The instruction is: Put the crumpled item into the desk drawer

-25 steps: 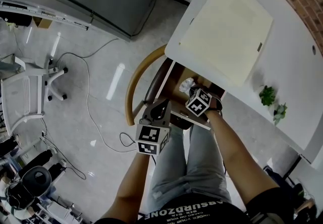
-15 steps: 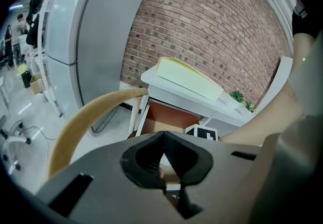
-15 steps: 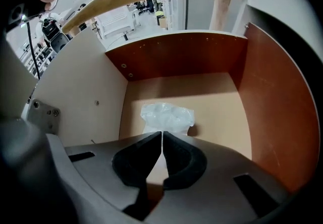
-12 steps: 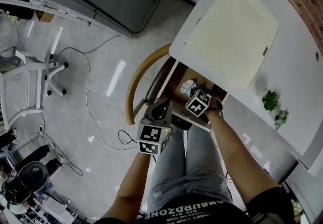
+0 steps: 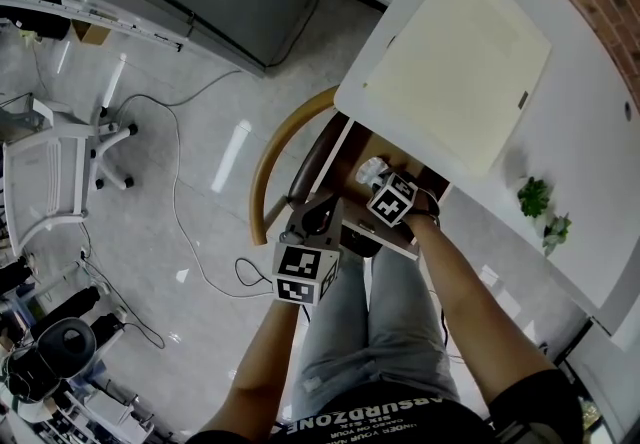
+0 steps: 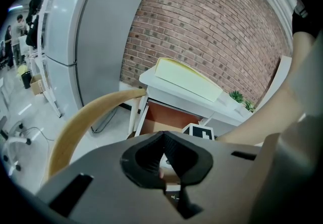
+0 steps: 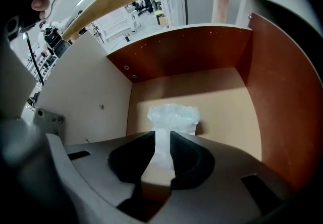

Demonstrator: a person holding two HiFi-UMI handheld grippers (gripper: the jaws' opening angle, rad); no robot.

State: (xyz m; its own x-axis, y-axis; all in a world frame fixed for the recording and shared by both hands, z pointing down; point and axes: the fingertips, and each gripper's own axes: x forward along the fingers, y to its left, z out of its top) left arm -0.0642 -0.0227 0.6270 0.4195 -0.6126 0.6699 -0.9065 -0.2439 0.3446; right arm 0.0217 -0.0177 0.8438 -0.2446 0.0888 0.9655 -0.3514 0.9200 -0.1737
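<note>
Right tongs (image 7: 162,136) have nudged a hair further in under the desk (image 5: 590,142) vs 0.5 s ago; left tongs (image 6: 163,140) are in the same spot. Right jaws are pinched on a thin tail of the crumpled item (image 7: 172,117), white & crinkly. Its bulk sits just ahead of the jaw tips, inside the drawer (image 7: 229,102), btwn the red-brown walls; touching the floor or not, can't tell. Left jaws are closed tip to tip w/ nothing btwn them. They sit back & left of the right tongs, w/ the curved wooden chair back (image 6: 83,117) on their left.
</note>
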